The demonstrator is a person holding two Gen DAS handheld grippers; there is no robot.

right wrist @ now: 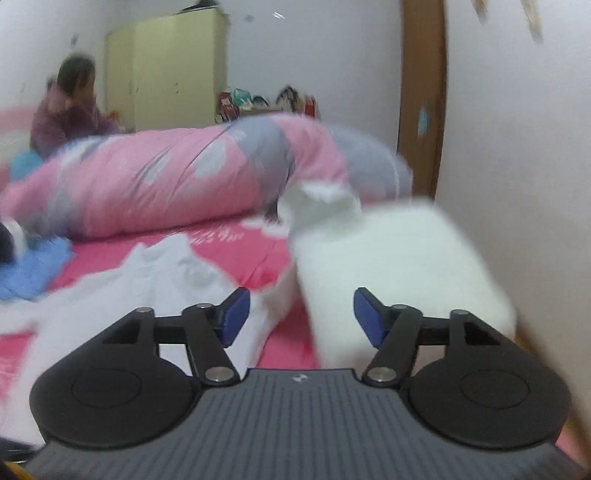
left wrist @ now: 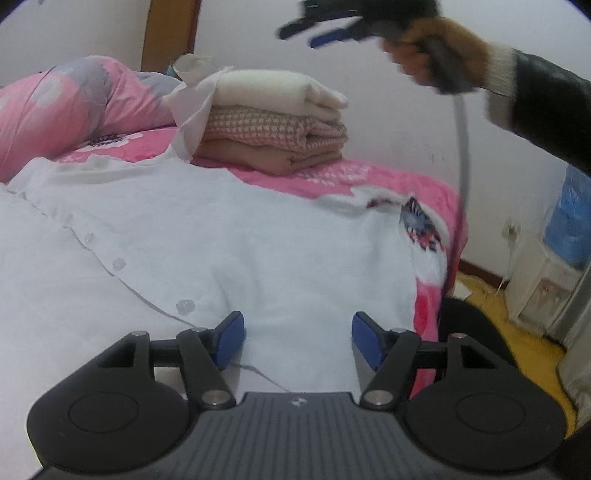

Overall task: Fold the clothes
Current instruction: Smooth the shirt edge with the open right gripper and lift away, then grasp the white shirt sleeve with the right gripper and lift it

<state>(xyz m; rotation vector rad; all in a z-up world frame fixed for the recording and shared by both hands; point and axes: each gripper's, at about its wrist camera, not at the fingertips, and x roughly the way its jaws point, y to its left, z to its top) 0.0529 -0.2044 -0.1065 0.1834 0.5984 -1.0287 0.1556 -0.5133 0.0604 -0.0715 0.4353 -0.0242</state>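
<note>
Right now my left gripper [left wrist: 298, 341] hangs with its blue-padded fingers [left wrist: 232, 338] spread apart just above the white buttoned cotton shirt [left wrist: 207, 243], pinching nothing. That shirt lies flat across the pink flowered bedsheet [left wrist: 332, 177], filling the view from nine o'clock to three o'clock, with its row of clear buttons [left wrist: 119, 263] running down at about eight o'clock. At twelve o'clock behind it sits a stack of folded clothes [left wrist: 280, 125]: cream on top, pink houndstooth in the middle, tan at the bottom.

At one o'clock, high over the bed, my right hand [left wrist: 436, 55] carries the right gripper [left wrist: 314, 27], blurred; in its own view its fingers [right wrist: 234, 317] stand spread and empty. A rolled pink and grey quilt [right wrist: 177, 177] lies at eleven o'clock there, and the cream top of the stack shows at two o'clock.
</note>
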